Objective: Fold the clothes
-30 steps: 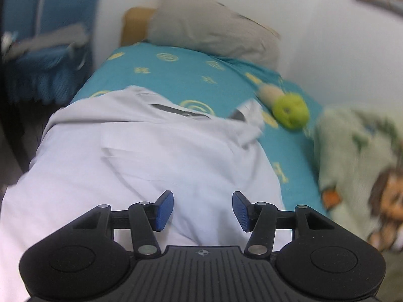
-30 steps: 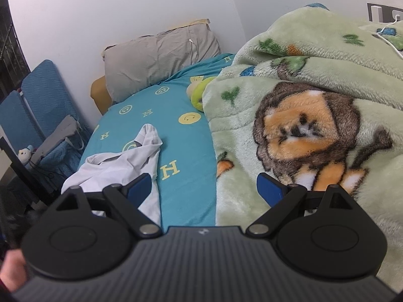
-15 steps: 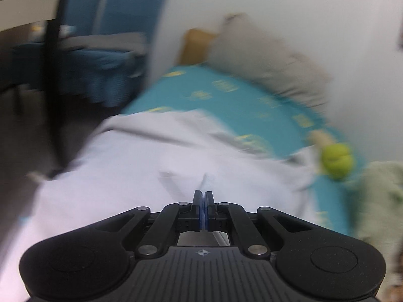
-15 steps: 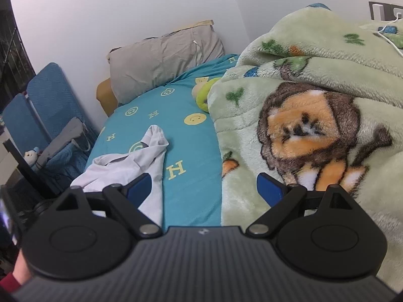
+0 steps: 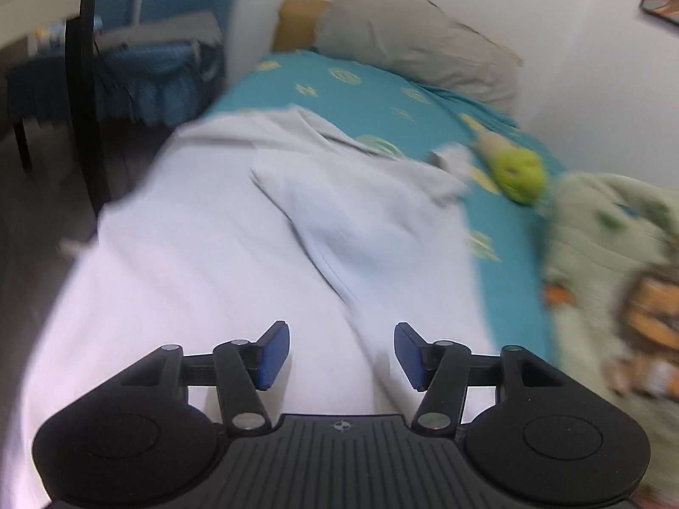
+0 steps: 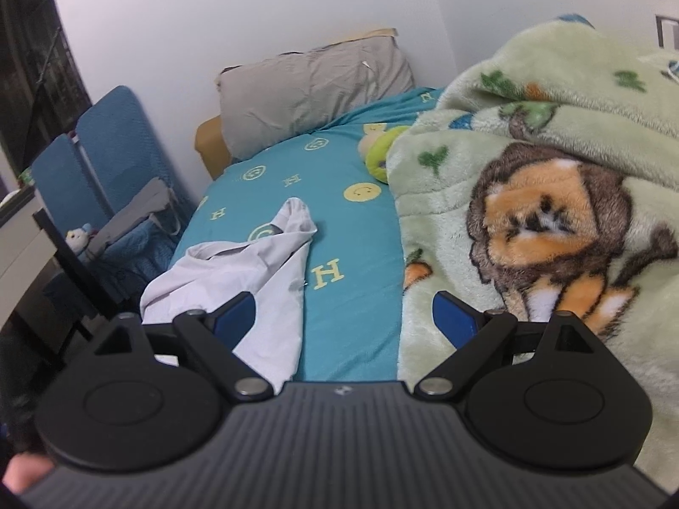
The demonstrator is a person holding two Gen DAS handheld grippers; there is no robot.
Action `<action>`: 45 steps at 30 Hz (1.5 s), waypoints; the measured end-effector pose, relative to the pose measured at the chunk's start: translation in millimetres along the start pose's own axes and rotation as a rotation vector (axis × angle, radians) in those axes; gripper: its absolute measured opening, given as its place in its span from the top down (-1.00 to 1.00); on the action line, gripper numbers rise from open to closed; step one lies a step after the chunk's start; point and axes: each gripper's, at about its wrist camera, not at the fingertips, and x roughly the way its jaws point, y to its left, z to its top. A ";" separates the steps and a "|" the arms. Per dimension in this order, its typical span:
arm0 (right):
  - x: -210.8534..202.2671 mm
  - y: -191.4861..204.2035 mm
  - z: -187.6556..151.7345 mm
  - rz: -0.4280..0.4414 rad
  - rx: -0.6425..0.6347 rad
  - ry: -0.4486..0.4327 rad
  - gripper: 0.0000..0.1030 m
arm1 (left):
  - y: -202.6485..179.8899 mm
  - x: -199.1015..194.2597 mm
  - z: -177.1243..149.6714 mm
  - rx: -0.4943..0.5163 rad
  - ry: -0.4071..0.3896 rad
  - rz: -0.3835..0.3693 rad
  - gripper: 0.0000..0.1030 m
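Teal bed sheet (image 6: 352, 297) carries a white garment (image 5: 237, 263); left gripper (image 5: 342, 354) jaws, just opened, hover above it, right gripper (image 6: 344, 318) jaws apart.

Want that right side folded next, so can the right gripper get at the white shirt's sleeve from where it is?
Probably yes: the right gripper is open and holds nothing, and the sleeve of the white shirt lies uncovered on the teal sheet.

We count one white garment (image 6: 237, 280), one grey pillow (image 6: 310, 89), one green blanket (image 6: 530, 178), one green plush toy (image 6: 377, 157) at centre, one teal sheet (image 6: 352, 297), two blue chairs (image 6: 106, 157) at left, and one small doll (image 6: 78, 238) at far left.
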 end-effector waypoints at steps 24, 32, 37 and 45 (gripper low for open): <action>-79.7 -14.1 -12.9 0.046 -0.002 -0.055 -0.78 | -13.4 -39.0 -99.9 -0.072 0.320 -0.344 0.85; -69.8 -10.9 -14.8 0.067 0.009 -0.022 -0.78 | 55.9 -48.1 -69.4 0.003 0.394 -0.126 0.79; -65.6 -2.7 -17.9 0.061 -0.019 -0.006 -0.78 | 68.5 -61.7 -72.8 -0.032 0.378 -0.138 0.19; -59.7 5.4 -20.0 0.054 -0.047 0.009 -0.78 | -2.2 -98.2 -107.1 0.141 0.349 -0.235 -0.35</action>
